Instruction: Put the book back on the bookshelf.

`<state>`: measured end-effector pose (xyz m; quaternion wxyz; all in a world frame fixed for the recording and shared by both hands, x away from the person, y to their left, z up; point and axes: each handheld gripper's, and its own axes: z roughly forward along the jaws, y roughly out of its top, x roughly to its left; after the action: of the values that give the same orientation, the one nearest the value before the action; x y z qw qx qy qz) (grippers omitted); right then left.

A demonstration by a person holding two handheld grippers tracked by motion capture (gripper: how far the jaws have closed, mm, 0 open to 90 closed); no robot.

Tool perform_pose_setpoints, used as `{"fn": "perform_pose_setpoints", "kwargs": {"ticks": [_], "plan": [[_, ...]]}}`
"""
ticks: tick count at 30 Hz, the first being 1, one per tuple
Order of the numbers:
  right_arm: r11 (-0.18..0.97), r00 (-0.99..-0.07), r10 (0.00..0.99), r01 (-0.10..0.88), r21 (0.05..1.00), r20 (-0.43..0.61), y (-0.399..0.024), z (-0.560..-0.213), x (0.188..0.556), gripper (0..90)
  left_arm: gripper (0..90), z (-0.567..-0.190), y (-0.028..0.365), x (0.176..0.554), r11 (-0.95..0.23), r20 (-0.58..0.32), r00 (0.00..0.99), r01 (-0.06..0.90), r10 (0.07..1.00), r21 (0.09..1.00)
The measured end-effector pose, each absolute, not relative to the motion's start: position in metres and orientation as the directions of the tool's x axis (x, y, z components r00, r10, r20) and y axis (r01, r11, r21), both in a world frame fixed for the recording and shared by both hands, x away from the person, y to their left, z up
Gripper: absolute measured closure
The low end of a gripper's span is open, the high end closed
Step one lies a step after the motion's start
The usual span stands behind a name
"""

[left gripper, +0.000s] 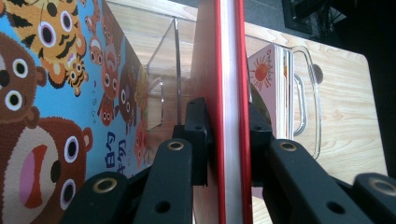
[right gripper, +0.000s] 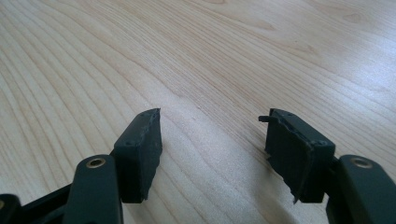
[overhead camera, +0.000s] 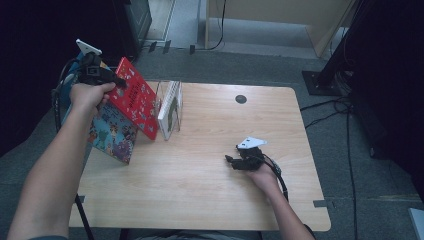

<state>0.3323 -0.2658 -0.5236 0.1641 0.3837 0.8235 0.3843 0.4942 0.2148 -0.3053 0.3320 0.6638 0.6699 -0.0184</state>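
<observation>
On the table [overhead camera: 210, 175], left gripper's [left gripper: 227, 135] fingers [left gripper: 198, 135] clamp the red book [left gripper: 229, 70].

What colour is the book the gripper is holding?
Red book, white page edges; clearest in the left gripper view, between the left gripper pads.

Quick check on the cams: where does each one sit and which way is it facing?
High view: above the person's side, looking forward and down on the table; both forearms come in from below.
Left gripper view: rides the left hand-held gripper, looking along jaws clamped on the red book.
Right gripper view: rides the right hand-held gripper, open jaws over bare wood.
Shared: high and left gripper views both show the red book and the clear rack.
</observation>
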Motion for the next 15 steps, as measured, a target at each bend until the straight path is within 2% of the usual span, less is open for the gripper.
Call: {"fn": "perform_pose_setpoints", "kwargs": {"ticks": [2, 7, 9, 15], "plan": [[0.408, -0.65, 0.76, 0.507, 0.759, 0.026, -0.266, -0.524, 0.332, 36.4, 66.7, -0.303, 0.216, 0.494, 0.147, -0.526, 0.102, 0.9, 0.844, 0.41], [0.408, -0.649, 0.76, 0.507, 0.759, 0.025, -0.267, -0.524, 0.33, 36.4, 46.3, -0.291, 0.221, 0.488, 0.129, -0.488, 0.103, 0.899, 0.867, 0.419], [0.409, -0.651, 0.759, 0.505, 0.76, 0.024, -0.267, -0.524, 0.33, 36.4, 45.0, -0.288, 0.224, 0.485, 0.105, -0.453, 0.108, 0.902, 0.885, 0.419], [0.407, -0.649, 0.761, 0.507, 0.76, 0.026, -0.268, -0.524, 0.329, 36.4, 43.8, -0.275, 0.236, 0.47, 0.088, -0.44, 0.145, 0.88, 0.886, 0.467]]}}
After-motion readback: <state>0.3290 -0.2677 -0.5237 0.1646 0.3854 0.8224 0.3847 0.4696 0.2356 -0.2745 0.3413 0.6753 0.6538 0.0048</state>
